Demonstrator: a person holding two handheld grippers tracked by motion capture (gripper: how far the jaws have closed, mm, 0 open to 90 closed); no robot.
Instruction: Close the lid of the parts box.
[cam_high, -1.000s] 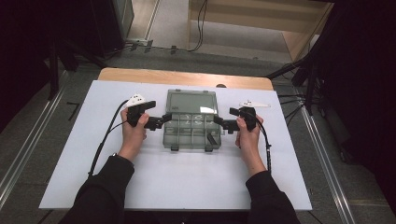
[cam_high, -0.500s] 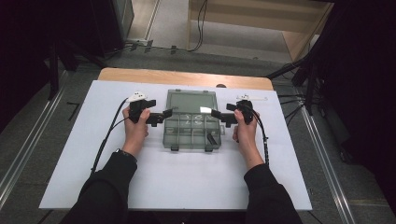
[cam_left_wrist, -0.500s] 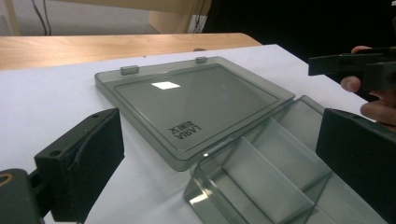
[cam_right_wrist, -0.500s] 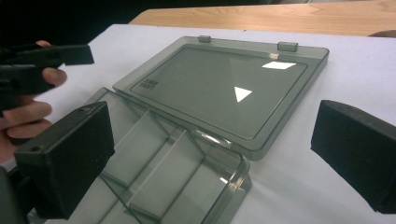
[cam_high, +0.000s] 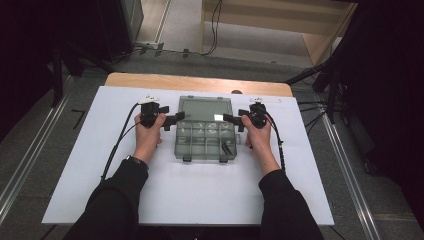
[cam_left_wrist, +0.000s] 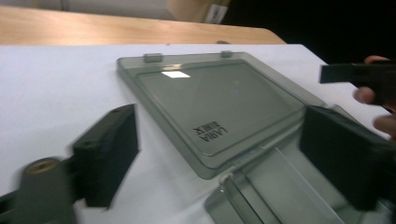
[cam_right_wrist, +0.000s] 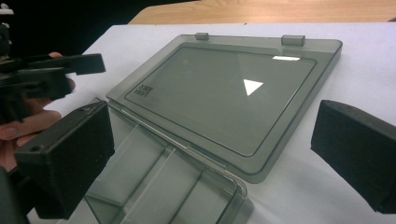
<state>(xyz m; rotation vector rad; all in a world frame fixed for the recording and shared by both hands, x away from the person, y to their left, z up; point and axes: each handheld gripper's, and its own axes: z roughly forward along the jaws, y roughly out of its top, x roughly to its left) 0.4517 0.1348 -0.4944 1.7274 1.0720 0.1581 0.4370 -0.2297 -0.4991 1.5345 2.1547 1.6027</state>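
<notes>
The left gripper (cam_high: 178, 118) has its jaws apart with nothing pressed between them; they have just been closing a little. It stands at the left end of the hinge line of the clear organiser box (cam_high: 206, 140), where the lid (cam_high: 205, 108) joins the tray. In the left gripper view one jaw is over the white sheet (cam_high: 90, 165) and the other over the tray corner, so the lid edge lies between them but is not yet touched. The right gripper (cam_high: 228, 119) mirrors this at the right end of the hinge line, its jaws also wide and empty.

The box sits in the middle of the sheet, the lid folded flat away from the person, the tray with its compartments nearer to the person. One small dark piece (cam_high: 227, 150) lies in the front right compartment.

I judge the step is to take the lid at both side edges for closing it. To do it well, both grippers should pinch the thin rim at the same height, then lift together, so the hinge does not twist and the tray does not slide.
</notes>
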